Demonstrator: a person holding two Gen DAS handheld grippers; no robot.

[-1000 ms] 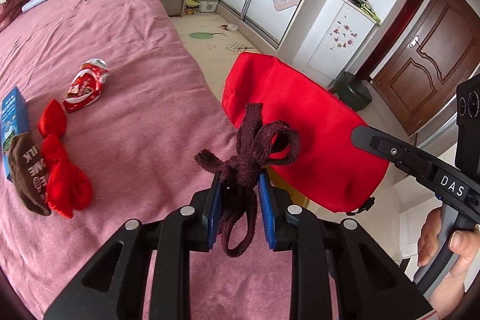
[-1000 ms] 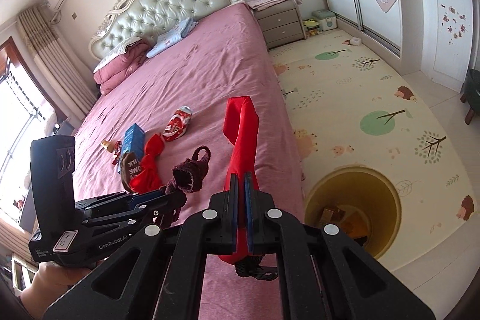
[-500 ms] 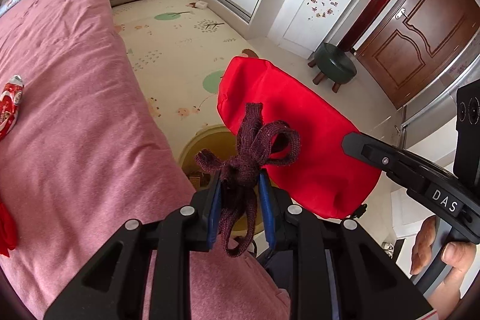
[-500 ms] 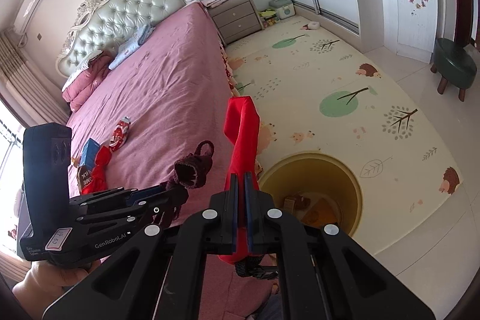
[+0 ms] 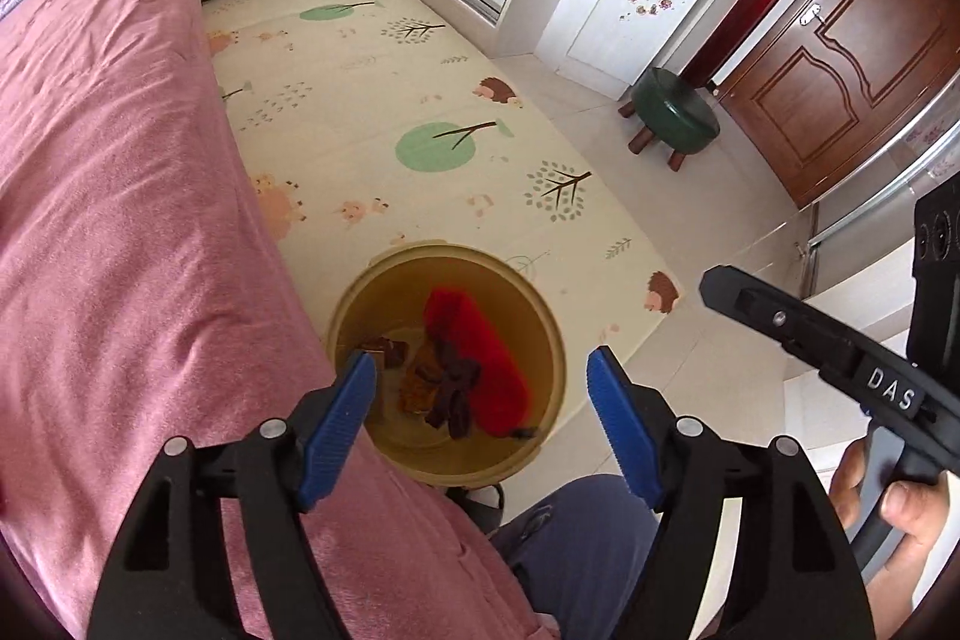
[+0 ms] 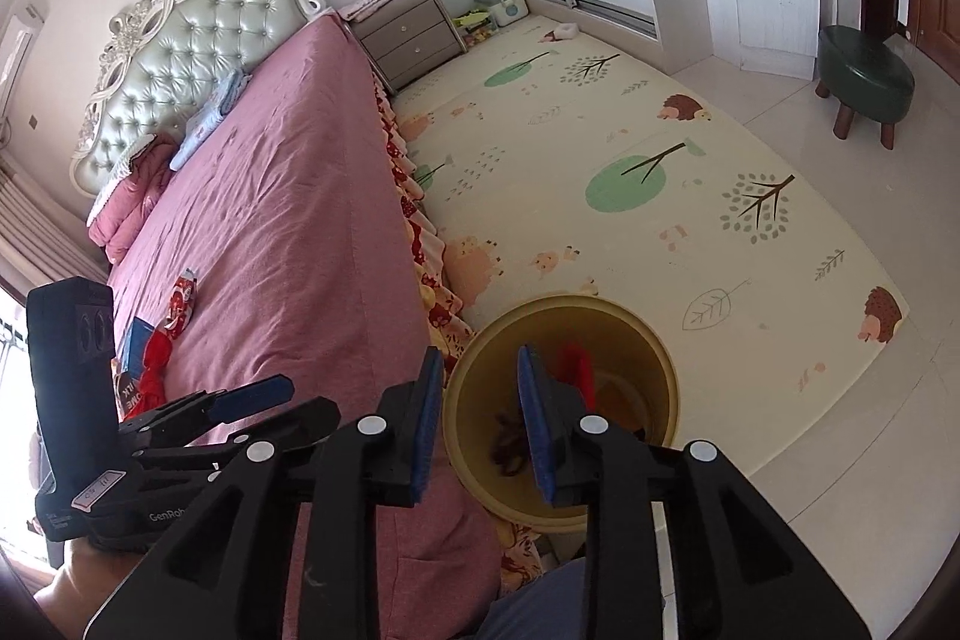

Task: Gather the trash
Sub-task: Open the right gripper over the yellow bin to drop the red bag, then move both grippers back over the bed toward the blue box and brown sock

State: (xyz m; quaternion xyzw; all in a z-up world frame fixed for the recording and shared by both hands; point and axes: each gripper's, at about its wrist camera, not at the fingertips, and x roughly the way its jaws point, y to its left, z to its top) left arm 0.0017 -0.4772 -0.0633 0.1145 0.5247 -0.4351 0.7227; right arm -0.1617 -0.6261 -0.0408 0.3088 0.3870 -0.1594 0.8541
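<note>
My left tongs [image 5: 480, 394] are opening wide with nothing between their blue pads, and they hang over the yellow bin [image 5: 354, 316] that stands on the floor mat [image 5: 372, 100] just beside the pink bed [image 5: 120, 220]. My right tongs [image 6: 477, 412] are opening too, their gap narrower, and nothing is gripped between them; they also point down at the bin's mouth. Inside the bin lie the red cloth [image 5: 480, 346] and the dark maroon knitted piece [image 5: 453, 382], the knitted piece resting partly on the red one, with some brownish scraps beside them at the bottom. Further up the bed, more trash lies in a cluster: a red-and-white wrapper [image 6: 183, 298], a blue box [image 6: 133, 340] and a red bundle [image 6: 157, 364]. My right hand [image 5: 900, 502] grips its handle at the edge of the left view.
</note>
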